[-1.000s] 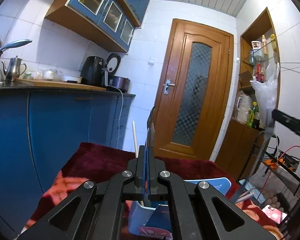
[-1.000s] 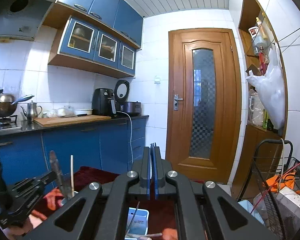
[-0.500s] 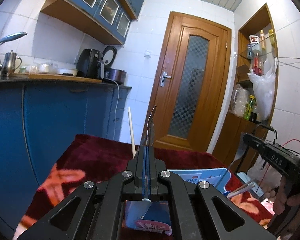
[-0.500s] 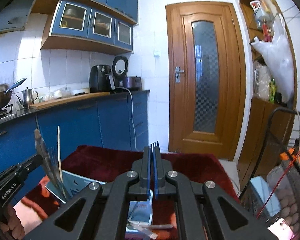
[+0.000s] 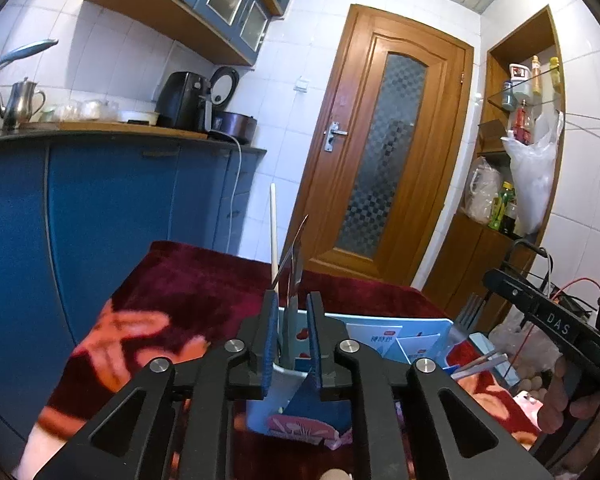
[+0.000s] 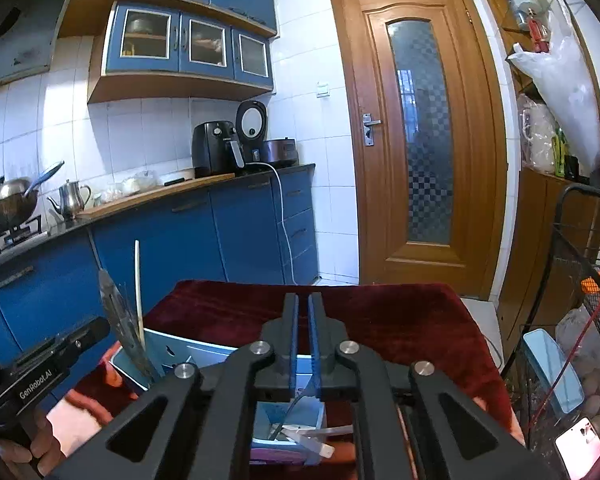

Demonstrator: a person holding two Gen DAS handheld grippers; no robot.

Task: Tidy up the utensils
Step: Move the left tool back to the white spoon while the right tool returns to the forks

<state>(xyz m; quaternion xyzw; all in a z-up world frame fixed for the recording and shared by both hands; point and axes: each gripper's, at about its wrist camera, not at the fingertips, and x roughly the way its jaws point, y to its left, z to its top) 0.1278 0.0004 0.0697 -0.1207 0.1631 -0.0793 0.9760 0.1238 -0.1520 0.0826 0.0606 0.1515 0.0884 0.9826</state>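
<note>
On the red cloth stands a pale blue holder, and both grippers work over it. The left wrist view shows the left gripper from behind. Its jaws are opening around a knife that stands blade-up in the holder's near compartment, with a gap on each side of the blade, so the knife is let go. A pale stick rises at 11 o'clock of the knife. Toward 3 o'clock the same view catches the right gripper from the side, a hand under it, and fork tines upright just below its tip. The right wrist view hides those tines. There the right gripper is seen from behind, its jaws opening with a thin slit between the pads. Only a thin metal strip runs down from under them into a compartment at 6 o'clock. Whether the pads touch the fork I cannot tell, but no grip shows. This view alone gives the knife broadside: at 9 o'clock it leans in the holder's left end, just beside the stick, with the left gripper's tip beside the blade and not on it. It also shows white sticks lying flat by the holder at 6 o'clock, and these show in the left wrist view only as tips at 4 o'clock.
</note>
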